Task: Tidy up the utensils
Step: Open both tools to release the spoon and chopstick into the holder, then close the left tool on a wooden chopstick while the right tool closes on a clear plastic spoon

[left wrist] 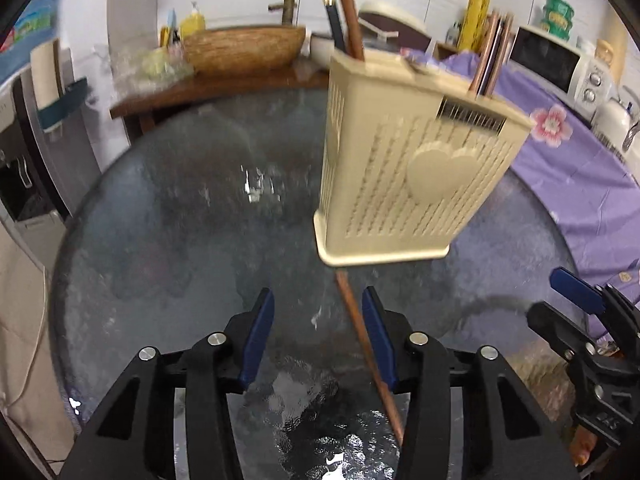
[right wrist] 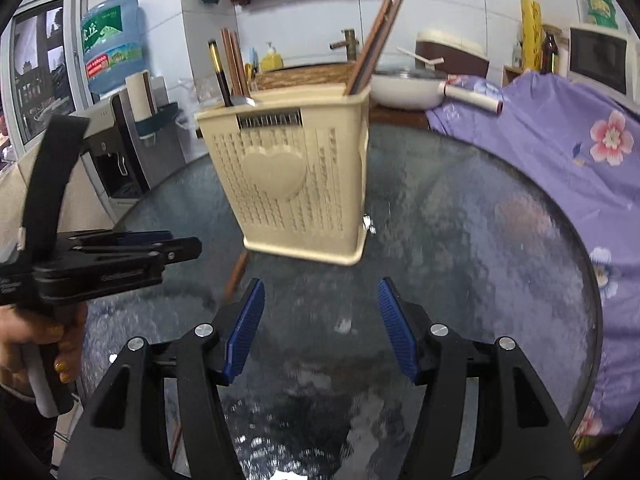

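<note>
A cream slotted utensil holder (left wrist: pixel 404 168) with a heart relief stands on the round glass table (left wrist: pixel 168 240); it also shows in the right wrist view (right wrist: pixel 296 184). Brown chopsticks (right wrist: pixel 372 44) and a black-handled utensil (right wrist: pixel 220 72) stick up from it. One brown chopstick (left wrist: pixel 368 352) lies on the glass, running from the holder's base past the right finger of my left gripper (left wrist: pixel 318 300), which is open and empty. Only the chopstick's far end (right wrist: pixel 236 272) shows in the right wrist view. My right gripper (right wrist: pixel 320 292) is open and empty, just in front of the holder.
A purple flowered cloth (right wrist: pixel 560 152) covers the table's right side. A counter behind holds a woven basket (left wrist: pixel 240 48), a white pan (right wrist: pixel 408 88), a rice cooker (right wrist: pixel 452 52) and a microwave (left wrist: pixel 560 64). A water dispenser (right wrist: pixel 116 128) stands at the left.
</note>
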Demonstrator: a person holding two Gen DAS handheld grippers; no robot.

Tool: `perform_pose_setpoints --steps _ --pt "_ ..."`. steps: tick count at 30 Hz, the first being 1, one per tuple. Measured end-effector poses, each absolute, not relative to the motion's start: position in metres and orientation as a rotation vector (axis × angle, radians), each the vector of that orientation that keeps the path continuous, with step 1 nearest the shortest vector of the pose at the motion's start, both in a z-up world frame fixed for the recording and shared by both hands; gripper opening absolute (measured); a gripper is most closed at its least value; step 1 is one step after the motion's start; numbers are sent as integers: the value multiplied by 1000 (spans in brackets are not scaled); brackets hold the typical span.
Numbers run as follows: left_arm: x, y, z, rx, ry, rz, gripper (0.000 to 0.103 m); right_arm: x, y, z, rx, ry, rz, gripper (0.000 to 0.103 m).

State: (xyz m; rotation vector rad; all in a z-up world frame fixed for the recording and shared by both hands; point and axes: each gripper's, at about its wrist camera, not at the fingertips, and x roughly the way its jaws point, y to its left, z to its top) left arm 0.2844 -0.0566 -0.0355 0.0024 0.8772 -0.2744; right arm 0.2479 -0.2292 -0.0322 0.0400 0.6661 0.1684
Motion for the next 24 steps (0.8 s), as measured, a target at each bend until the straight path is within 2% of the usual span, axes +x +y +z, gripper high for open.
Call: perform_pose_setpoints --steps 15,22,24 --pt "315 -92 -65 48 990 -304 29 223 -228 -66 44 750 171 59" --pt "322 -98 -68 103 985 -286 10 222 -220 -65 32 760 175 59" --pt "318 -95 -69 97 984 -293 10 223 -217 -64 27 765 182 59"
